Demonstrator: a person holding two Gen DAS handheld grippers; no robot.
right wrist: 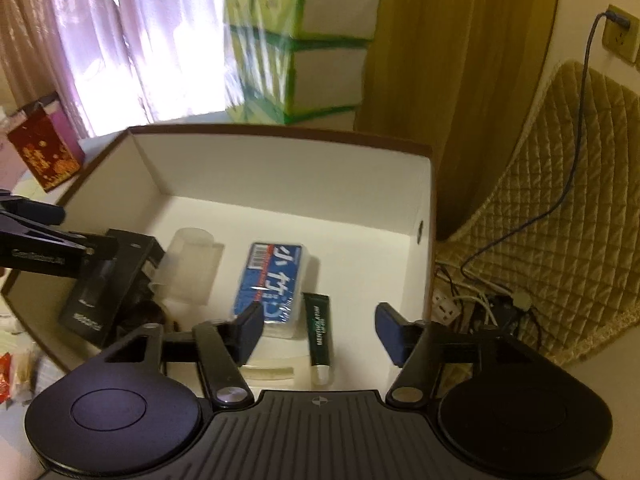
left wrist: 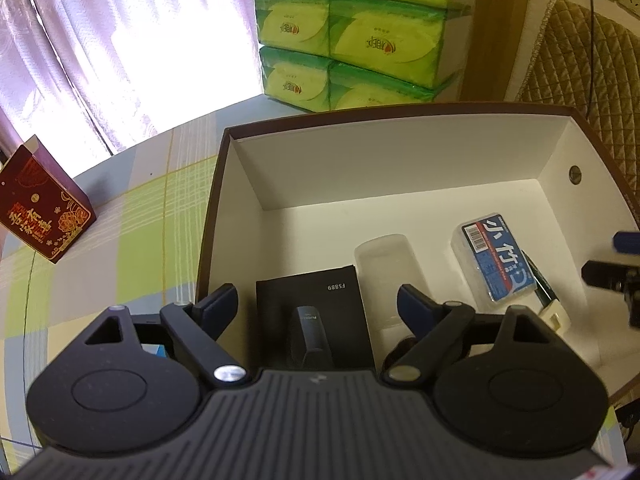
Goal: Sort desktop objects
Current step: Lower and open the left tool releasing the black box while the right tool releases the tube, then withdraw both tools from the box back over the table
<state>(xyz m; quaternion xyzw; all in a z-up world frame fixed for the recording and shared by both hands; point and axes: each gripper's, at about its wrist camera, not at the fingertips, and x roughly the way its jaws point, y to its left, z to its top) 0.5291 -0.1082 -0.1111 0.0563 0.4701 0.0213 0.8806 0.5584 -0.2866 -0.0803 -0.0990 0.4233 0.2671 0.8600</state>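
Ahead and to the left of the tongs, pale lilac curtains (left wrist: 80, 48) glow with strong daylight from the window behind them. Straight ahead, beyond the table's green-and-grey checked cloth (left wrist: 140, 216), rises a stack of green tissue packs (left wrist: 352, 28). To the right hang a tan curtain (right wrist: 460, 80), a quilted beige cover (right wrist: 572, 200) and a wall socket (right wrist: 620, 36) with a cable plugged in.

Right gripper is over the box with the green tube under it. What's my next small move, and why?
Probably lift the right gripper straight up out of the box. Its jaws stand open and clear of the green tube, which lies on the box floor beside the blue-labelled pack, so it looks delivered.
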